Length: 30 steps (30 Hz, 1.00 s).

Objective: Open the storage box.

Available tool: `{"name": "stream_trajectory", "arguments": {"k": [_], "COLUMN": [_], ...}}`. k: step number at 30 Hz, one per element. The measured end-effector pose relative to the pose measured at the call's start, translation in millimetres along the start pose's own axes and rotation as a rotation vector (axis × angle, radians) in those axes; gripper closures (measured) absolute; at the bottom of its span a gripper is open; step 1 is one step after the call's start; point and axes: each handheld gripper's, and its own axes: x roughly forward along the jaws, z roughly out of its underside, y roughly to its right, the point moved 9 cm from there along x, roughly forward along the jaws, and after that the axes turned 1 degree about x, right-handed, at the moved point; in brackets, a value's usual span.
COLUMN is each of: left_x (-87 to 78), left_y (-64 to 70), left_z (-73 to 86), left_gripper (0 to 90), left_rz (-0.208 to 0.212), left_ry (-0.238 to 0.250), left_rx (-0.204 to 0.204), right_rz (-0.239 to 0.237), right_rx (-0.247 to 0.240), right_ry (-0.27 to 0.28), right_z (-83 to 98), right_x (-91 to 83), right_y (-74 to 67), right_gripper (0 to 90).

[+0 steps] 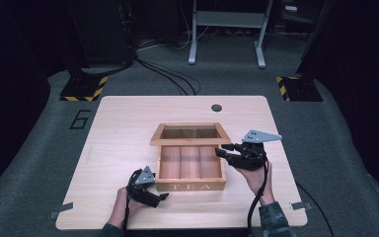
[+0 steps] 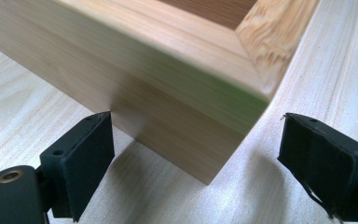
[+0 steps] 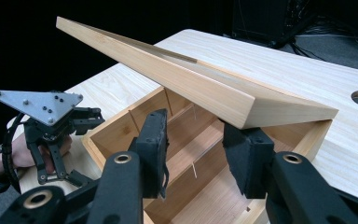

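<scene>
a pale wooden worktop [image 1: 128, 123] with a round hole [image 1: 216, 107] near its far edge stands on grey carpet [image 1: 39, 163]. a "6" [image 1: 81, 119] is marked on the floor to the left. black cables [image 1: 170, 74] run across the carpet toward a grey metal frame [image 1: 227, 29] at the back. yellow-and-black striped bases [image 1: 83, 90] sit at both far corners. the surroundings are dark.

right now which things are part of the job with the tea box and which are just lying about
In the job:
- wooden tea box, empty compartments
- its hinged lid, partly raised
- right gripper, open under the lid's edge
- left gripper, open at the box's front corner

Lying about:
- table
- floor cables
- metal frame
</scene>
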Motion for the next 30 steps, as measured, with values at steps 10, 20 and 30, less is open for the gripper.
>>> {"name": "stream_trajectory", "arguments": {"k": [10, 20, 30], "left_x": [0.2, -0.6, -0.7], "left_y": [-0.2, -0.7, 0.0], "left_z": [-0.2, -0.4, -0.2], "left_gripper": [10.1, 10.1, 10.1], "left_rz": [-0.002, -0.008, 0.002], "left_ry": [0.003, 0.009, 0.005], "left_rx": [0.002, -0.001, -0.004], "right_rz": [-0.003, -0.007, -0.013], "right_rx": [0.003, -0.003, -0.002], "right_ry": [0.003, 0.008, 0.009], "right_z": [2.3, 6.4, 14.7], "right_x": [-0.3, -0.5, -0.5], "right_y": [-0.8, -2.5, -4.5], "right_gripper": [59.2, 58.7, 58.6]}}
